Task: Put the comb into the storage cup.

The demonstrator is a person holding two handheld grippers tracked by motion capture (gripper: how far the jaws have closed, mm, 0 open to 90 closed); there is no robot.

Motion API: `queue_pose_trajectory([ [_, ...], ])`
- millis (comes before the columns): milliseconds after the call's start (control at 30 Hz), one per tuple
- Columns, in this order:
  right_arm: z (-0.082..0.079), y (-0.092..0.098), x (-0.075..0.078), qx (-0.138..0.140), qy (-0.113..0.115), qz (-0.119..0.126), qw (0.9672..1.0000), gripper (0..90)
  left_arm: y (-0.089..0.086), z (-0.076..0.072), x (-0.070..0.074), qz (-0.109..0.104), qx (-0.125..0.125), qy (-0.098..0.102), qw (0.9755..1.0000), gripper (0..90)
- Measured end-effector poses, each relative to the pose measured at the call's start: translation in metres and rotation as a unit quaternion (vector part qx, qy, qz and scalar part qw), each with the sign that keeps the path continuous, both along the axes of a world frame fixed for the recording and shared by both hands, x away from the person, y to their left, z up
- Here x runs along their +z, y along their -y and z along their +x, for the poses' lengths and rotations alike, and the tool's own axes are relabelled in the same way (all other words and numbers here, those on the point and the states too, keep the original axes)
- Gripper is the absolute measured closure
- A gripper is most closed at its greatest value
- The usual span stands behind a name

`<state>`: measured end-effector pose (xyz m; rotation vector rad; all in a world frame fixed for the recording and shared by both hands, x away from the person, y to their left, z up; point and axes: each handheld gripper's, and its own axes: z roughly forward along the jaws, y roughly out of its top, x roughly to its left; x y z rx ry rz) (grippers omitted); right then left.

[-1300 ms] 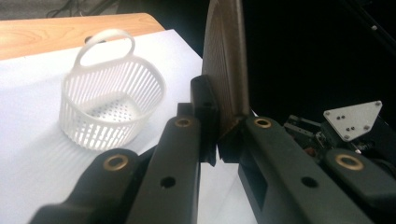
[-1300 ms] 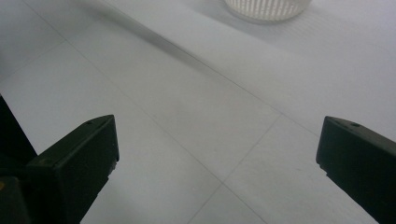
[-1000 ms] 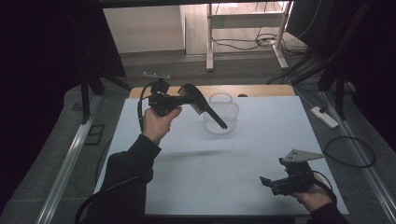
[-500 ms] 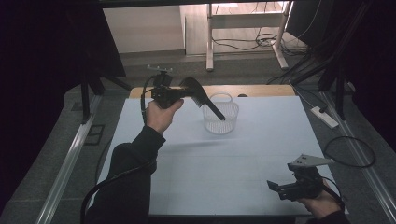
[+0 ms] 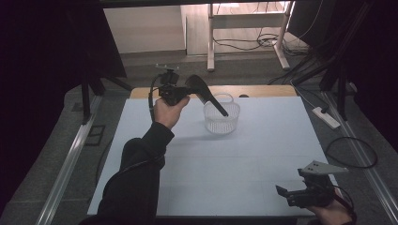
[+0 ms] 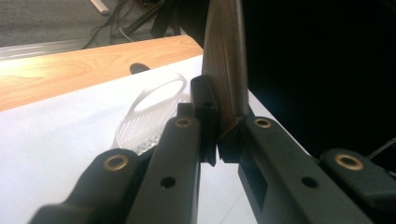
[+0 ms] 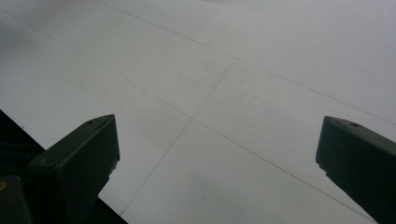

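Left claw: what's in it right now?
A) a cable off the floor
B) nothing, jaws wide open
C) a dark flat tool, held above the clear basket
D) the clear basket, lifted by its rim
C: the left claw is shut on the dark flat tool, whose tip hangs over the clear basket on the table; in the left claw's own view the jaws pinch the tool's base.

No legible text, label, brand, number or sign in any of the three views. The white tabletop (image 5: 244, 173) carries faint seam lines only, no print. The surfaces of the dark held object (image 6: 226, 60) and the clear basket (image 5: 221, 119) are unmarked as far as can be resolved.
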<state>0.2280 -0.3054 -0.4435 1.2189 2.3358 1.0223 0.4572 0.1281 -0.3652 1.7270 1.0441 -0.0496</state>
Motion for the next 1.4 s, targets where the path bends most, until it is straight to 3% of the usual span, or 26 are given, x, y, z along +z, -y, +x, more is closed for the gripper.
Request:
queue_pose_trajectory([
  [367, -0.007, 0.003, 0.002, -0.006, 0.006, 0.004, 1.0000, 0.3, 0.007, 0.009, -0.007, 0.016, 0.010, 0.003, 0.9998, 87.5],
  [933, -0.010, 0.006, 0.003, -0.009, 0.008, 0.010, 0.9999, 0.8, 0.021, 0.014, -0.032, 0.011, 0.016, -0.012, 0.9997, 87.5],
  [1400, -0.010, 0.006, 0.003, -0.009, 0.008, 0.009, 0.9999, 0.9, 0.025, 0.013, -0.039, 0.004, 0.019, -0.011, 0.9997, 87.5],
])
